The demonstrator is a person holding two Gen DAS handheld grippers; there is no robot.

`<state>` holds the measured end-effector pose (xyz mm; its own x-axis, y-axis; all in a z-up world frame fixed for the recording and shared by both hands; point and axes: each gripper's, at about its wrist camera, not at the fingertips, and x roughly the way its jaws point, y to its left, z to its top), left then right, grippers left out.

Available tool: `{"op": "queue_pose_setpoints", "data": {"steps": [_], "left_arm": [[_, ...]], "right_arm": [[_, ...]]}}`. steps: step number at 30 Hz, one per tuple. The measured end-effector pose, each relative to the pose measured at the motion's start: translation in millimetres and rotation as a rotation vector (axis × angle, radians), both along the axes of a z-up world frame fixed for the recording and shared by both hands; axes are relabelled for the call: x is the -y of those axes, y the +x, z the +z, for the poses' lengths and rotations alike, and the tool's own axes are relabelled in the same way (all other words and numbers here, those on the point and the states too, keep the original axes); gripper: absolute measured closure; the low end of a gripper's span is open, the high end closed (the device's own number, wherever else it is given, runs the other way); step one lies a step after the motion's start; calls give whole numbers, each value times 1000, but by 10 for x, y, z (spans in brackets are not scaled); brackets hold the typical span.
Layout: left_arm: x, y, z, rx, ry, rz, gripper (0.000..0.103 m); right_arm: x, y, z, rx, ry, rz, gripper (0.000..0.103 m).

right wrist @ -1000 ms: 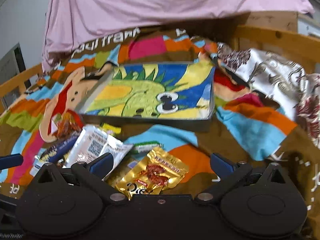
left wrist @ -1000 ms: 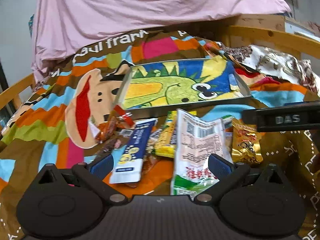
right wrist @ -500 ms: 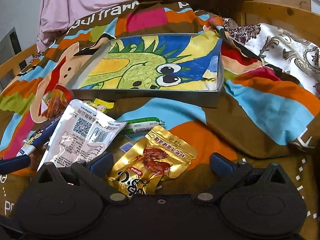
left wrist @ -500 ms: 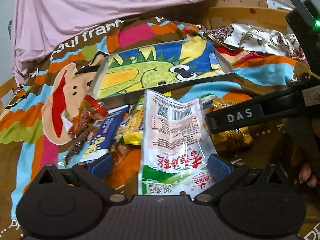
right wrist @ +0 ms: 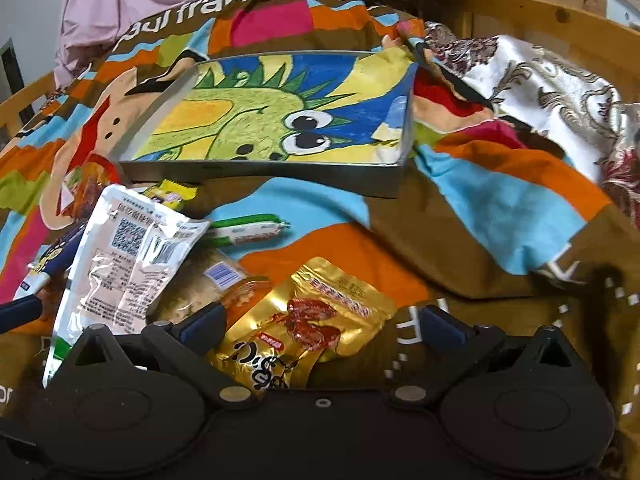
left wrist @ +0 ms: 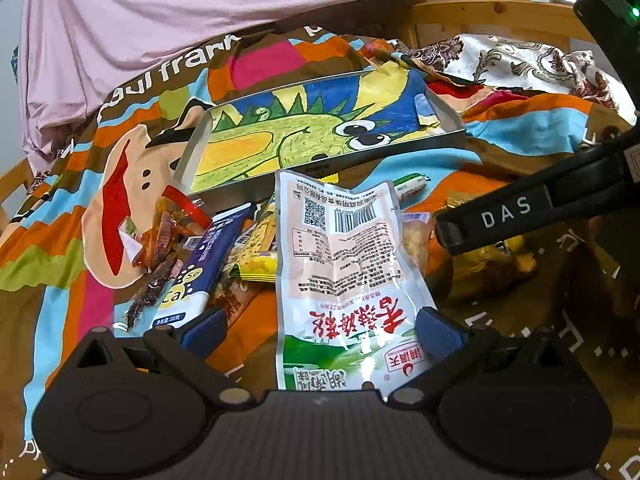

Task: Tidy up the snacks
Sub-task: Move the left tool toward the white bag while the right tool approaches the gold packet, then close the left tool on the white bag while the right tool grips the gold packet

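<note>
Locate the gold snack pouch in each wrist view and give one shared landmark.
Left wrist: gold snack pouch at right, mostly hidden behind the right gripper's finger.
Right wrist: bottom centre, between the open fingers.
Shared landmark: dinosaur-print tray beyond the snack pile.

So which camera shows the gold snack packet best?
The right wrist view: the gold packet lies in full sight between the open right gripper fingers. In the left wrist view only part of it shows, behind the black arm marked DAS.

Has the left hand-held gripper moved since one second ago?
Yes. The left hand-held gripper came forward toward the white pouch; the tray looks larger.
</note>
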<state>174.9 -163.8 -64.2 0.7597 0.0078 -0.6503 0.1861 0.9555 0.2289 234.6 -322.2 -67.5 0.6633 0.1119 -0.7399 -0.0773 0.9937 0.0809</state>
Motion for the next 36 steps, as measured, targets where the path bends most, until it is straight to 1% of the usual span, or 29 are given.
{"op": "queue_pose_setpoints", "data": {"steps": [6,11,17,20,23,24,25,27,29,31,33,36], "left_arm": [[35,6,-7,8,7,-28,0],[68,58,12,-5,-37,-37,0],[176,127,-5,-23,-34,-56,0],[181,150,-32,-34,-28,-47,0],[120,200,-94,-84,-19,2,1],[74,212,-104,-97,-35,19,1],[16,214,-102,-106,-68,31,1],[-87,207,-93,-113,-126,52,6],[-158,215,-91,-131,-154,72,9],[-188,210,-78,-136,-170,72,11],[-184,191,-57,-130,-167,64,14],[-157,158,-35,-132,-159,51,15]], "right_arm": [[30,30,6,-22,30,-17,1],[-2,56,-15,-31,30,-23,1],[-38,70,-37,-36,19,-12,1],[-40,74,-52,-39,15,-11,1],[-49,77,-59,-43,9,-9,1],[-53,77,-63,-43,6,-8,1],[-58,74,-69,-44,3,-6,1],[-69,70,-74,-46,-6,-1,1],[-80,56,-75,-49,-11,5,1],[-92,36,-73,-54,-17,12,1],[-110,7,-71,-63,-27,22,1],[-131,-63,-63,-76,-45,42,1]]}}
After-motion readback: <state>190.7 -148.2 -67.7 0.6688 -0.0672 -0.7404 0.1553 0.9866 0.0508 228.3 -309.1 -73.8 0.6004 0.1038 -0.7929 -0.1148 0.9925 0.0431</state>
